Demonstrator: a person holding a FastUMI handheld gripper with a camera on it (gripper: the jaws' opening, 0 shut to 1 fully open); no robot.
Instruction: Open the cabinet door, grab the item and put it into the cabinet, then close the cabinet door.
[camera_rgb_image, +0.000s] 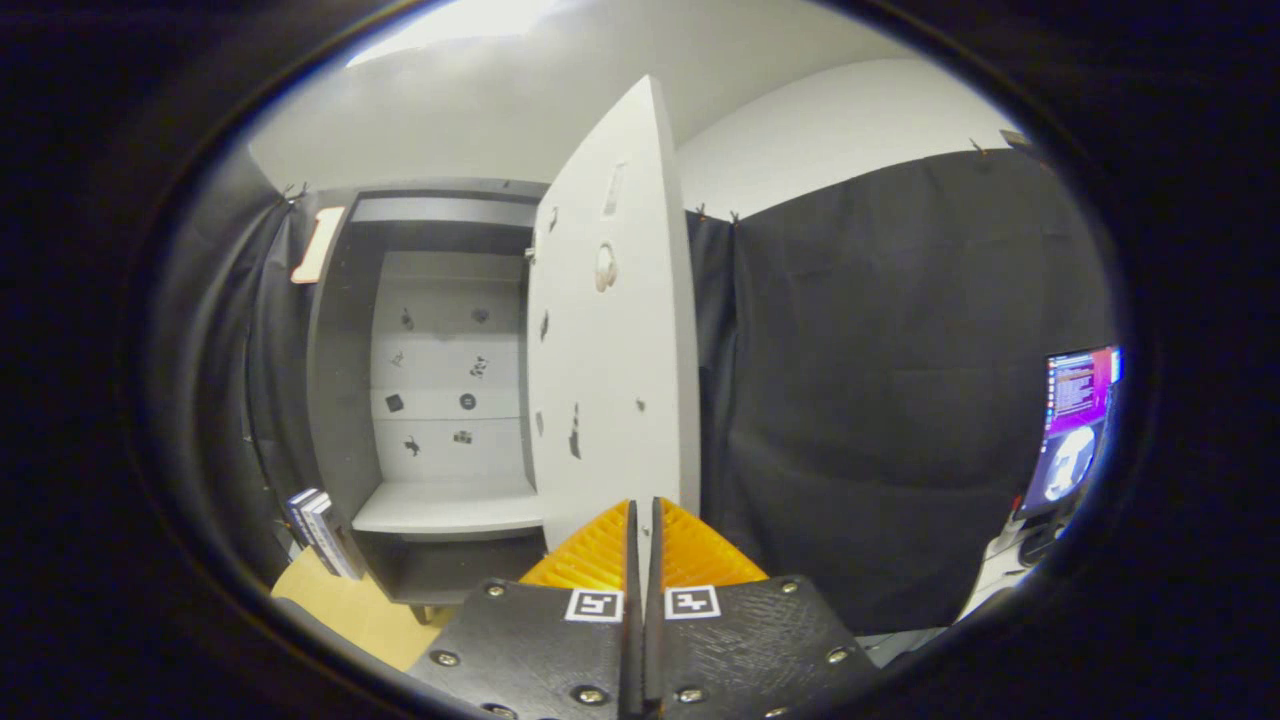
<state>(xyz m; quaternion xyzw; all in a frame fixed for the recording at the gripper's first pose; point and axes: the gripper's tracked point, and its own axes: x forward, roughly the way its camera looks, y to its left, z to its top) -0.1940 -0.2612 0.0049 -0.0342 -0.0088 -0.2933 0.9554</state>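
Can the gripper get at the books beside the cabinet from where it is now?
Probably yes. The gripper is shut and empty, right at the open door's lower edge. The books stand left of the cabinet, with nothing between except the cabinet's front corner to pass.

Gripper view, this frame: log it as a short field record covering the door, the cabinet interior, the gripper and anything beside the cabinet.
cabinet door: swung open, its lower edge just ahead of the fingertips
cabinet: interior exposed, pale back panel with small dark marks
shelf: nothing seen lying on it
gripper: fingers nearly together, a thin gap between them, nothing held
books: standing beside the cabinet on a tabletop
monitor: lit, far off to the other side
task stage: door open, item not placed
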